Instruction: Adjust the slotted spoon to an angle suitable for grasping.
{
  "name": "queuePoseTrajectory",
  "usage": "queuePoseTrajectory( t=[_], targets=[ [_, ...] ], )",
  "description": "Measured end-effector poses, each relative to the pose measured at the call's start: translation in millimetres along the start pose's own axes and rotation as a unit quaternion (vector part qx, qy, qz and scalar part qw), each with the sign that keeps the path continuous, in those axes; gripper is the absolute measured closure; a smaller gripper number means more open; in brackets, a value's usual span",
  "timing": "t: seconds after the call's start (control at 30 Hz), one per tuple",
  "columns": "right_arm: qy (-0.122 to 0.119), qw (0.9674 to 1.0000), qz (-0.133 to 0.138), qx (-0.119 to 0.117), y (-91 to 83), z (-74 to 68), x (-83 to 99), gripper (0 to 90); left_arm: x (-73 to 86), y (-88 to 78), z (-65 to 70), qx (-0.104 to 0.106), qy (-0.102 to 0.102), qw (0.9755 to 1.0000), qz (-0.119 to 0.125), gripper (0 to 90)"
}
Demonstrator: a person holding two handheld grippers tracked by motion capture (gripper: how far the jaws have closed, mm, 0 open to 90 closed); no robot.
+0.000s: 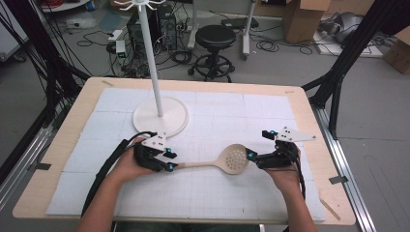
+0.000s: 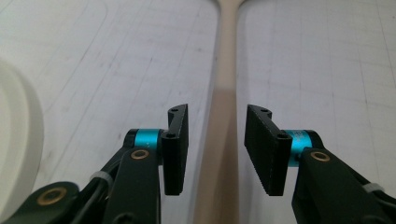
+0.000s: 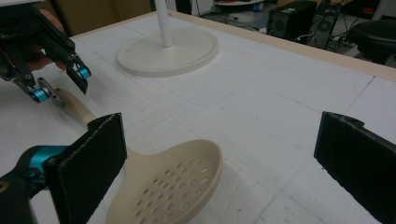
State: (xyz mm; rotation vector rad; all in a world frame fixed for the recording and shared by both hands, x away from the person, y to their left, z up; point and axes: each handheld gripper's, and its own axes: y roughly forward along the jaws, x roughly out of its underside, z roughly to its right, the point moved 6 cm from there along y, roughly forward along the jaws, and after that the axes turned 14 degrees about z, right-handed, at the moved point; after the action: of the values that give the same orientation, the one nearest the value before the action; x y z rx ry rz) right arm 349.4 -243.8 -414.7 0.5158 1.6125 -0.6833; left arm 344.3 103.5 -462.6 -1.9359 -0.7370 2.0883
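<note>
The table point(image 1: 67, 145) carries a white gridded mat point(image 1: 270, 116); at its 11 o'clock stands a white stand point(image 1: 160, 116) with round base and upright pole; the cream slotted spoon point(image 1: 235, 158) lies flat on the mat near the centre, bowl toward 3 o'clock, handle toward 9 o'clock; the left gripper point(image 1: 169, 161) straddles the handle end, its pads apart and clear of the wood; the right gripper point(image 1: 259, 145), at 3 o'clock beside the bowl, gapes wide, holding nothing.

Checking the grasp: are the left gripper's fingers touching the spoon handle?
Apart. The left gripper view shows the slotted spoon's handle between the left gripper's fingers, with a gap on each side.
</note>
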Motion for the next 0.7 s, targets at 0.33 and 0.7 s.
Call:
queuePoseTrajectory(
  t=[0.33, 0.7],
  targets=[
    [0.0, 1.0, -0.007, -0.001, 2.4, -3.2, 1.2, 1.1, 21.9, -1.7, 1.7, 0.001, 0.003, 0.9996, -0.027, 62.4],
    [-0.002, 1.0, -0.007, -0.004, 4.0, -3.2, 1.9, 1.1, 14.5, 9.7, -1.2, 0.015, 0.028, 0.9992, -0.024, 67.1]
  ],
)
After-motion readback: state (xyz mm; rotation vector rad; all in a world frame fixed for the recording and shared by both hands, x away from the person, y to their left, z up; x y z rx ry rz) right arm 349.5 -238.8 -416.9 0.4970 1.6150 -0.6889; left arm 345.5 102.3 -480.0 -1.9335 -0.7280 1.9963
